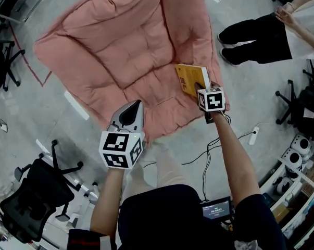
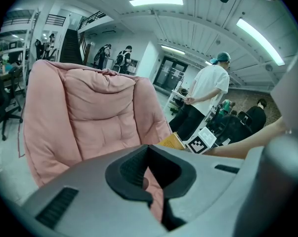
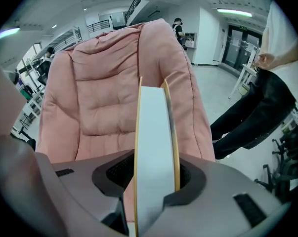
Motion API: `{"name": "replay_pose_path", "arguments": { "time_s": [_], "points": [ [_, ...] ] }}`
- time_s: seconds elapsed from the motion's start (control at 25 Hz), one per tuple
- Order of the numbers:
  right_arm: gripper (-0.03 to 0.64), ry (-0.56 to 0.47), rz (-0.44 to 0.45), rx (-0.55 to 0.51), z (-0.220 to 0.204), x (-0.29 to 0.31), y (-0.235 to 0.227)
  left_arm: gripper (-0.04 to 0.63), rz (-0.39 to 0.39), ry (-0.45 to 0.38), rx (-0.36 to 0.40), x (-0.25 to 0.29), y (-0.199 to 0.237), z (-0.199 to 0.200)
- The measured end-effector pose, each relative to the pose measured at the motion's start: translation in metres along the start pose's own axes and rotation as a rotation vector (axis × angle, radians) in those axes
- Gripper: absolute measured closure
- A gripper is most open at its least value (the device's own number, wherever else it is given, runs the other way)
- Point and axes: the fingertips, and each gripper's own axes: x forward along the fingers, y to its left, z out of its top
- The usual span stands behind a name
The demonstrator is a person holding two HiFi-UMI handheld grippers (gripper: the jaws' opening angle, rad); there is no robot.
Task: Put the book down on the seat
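At the left side of the head view, beyond the seat, an office chair [image 1: 34, 199] stands on the grey floor and has no part in the task. Next comes the left gripper [image 1: 133, 107], which hovers in front of the near edge of the pink seat [image 1: 120, 51]; in its own view the jaws are almost together, only a thin slit of pink shows between them, and they hold nothing. The seat is a wide padded cushion chair, and its middle is free. To the right of the middle, the right gripper [image 1: 200, 86] has the yellow book [image 1: 189, 77] between its jaws. In the right gripper view the book [image 3: 153, 132] stands edge-on: the pale block of pages and both yellow covers fill the gap, and the jaws stand wide around them and press on both covers. The book is over the right front part of the seat, close to the padded side roll; it cannot be told whether it touches the cushion already. At the far right a person [image 1: 281, 30] stands on the floor, well apart from the seat. The step in hand seems to be the lowering of the book to the cushion, so the task looks near its end. The next move probably calls for bringing the book flat on the padding, then opening the jaws and drawing the gripper away without dragging the cover
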Motion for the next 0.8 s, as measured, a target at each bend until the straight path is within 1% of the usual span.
{"name": "replay_pose_path", "arguments": {
  "time_s": [0.08, 0.44, 0.8],
  "points": [
    [0.463, -0.009, -0.001, -0.005, 0.0, 0.0, -0.002, 0.595, -0.003, 0.003, 0.001, 0.001, -0.001, -0.001],
    [0.436, -0.067, 0.006, 0.051, 0.005, -0.016, -0.004, 0.595, -0.02, 0.011, 0.006, -0.001, -0.009, -0.006],
    [0.436, -0.091, -0.018, 0.079, 0.002, -0.033, -0.008, 0.595, -0.042, 0.003, 0.03, -0.006, -0.016, -0.001]
  ]
}}
